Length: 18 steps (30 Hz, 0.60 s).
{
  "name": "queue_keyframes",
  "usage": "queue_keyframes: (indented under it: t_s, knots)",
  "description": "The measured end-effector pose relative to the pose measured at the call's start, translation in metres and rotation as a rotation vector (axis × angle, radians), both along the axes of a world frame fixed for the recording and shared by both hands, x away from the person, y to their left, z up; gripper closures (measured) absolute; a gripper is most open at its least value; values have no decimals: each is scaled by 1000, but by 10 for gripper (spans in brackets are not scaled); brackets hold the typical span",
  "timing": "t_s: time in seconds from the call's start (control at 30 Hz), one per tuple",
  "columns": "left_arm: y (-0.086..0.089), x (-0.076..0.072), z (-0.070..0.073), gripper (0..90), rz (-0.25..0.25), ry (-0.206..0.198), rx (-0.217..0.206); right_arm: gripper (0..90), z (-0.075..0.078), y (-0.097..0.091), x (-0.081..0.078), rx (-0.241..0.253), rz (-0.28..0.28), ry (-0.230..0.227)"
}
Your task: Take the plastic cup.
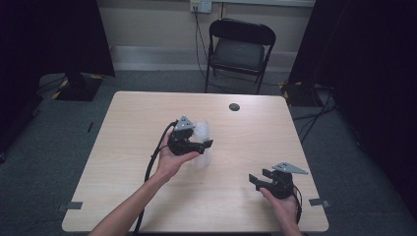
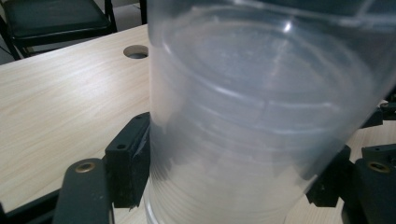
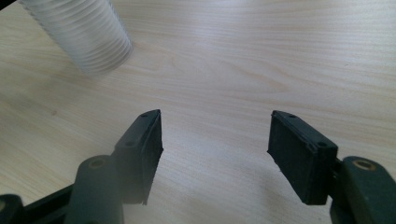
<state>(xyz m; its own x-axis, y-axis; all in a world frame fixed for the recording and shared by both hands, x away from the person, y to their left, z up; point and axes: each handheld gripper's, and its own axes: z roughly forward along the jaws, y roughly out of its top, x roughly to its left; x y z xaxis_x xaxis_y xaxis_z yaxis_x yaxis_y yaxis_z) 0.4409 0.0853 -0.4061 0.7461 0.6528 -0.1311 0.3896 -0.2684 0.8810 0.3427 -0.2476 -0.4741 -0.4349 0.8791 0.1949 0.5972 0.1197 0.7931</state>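
clear plastic cup stack [image 2: 261,121] pinched between left gripper [image 1: 196,140] jaws, right gripper [image 3: 215,149] jaws spread

A: Background?
B: Light wood table [image 1: 147,196] with a round cable hole [image 1: 234,106], on grey carpet [image 1: 44,147].
A: Behind it?
B: Black folding chair [image 1: 241,49] against a cream wall [image 1: 147,24], wall socket [image 1: 200,5] above, dark curtains [image 1: 49,34] either side.
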Motion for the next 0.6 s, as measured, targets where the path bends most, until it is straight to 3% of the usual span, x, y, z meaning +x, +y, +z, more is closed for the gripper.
queue_keyframes:
  t_s: [0.6]
  knots:
    - [5, -3, 12, 318, 15, -12, -36, 348, 0, 0, 0, 7, 0, 4]
